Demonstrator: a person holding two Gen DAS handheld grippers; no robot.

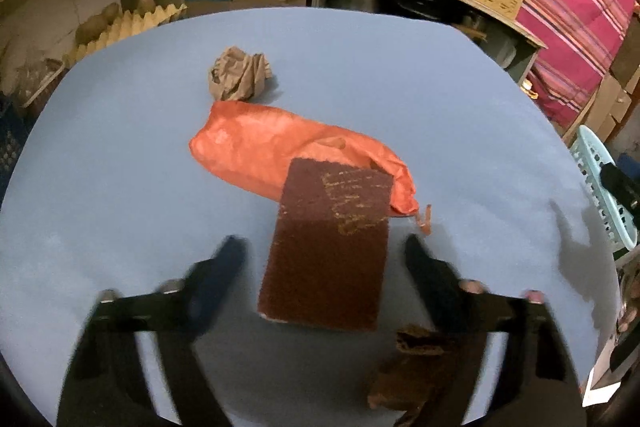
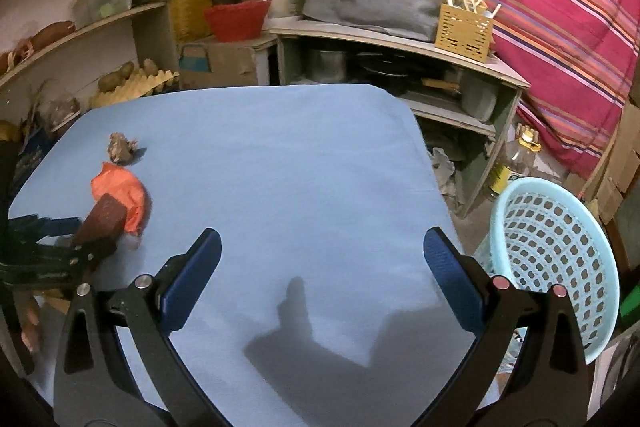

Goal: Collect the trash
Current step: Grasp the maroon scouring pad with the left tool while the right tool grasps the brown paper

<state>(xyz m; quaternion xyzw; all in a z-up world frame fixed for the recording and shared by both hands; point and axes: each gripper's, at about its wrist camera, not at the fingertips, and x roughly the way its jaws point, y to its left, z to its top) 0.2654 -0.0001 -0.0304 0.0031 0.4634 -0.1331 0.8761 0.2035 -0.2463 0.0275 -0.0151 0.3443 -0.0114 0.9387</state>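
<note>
1. Blue cloth covers the table [image 2: 300, 167]; a light blue basket [image 2: 556, 259] stands beside it.
2. Left gripper [image 1: 324, 251] is spread open around a brown scouring pad [image 1: 328, 247], not touching it.
3. Pad overlaps an orange bag [image 1: 260, 151]; a crumpled paper ball [image 1: 239, 73] lies just beyond.
4. Right gripper [image 2: 320, 247] is open and empty.

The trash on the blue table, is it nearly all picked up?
Not yet. The basket looks empty. The left tongs are open around the brown scrub pad, not gripping it. The orange bag, crumpled paper ball and brown scrap remain on the table. The right tongs are open, holding nothing.
</note>
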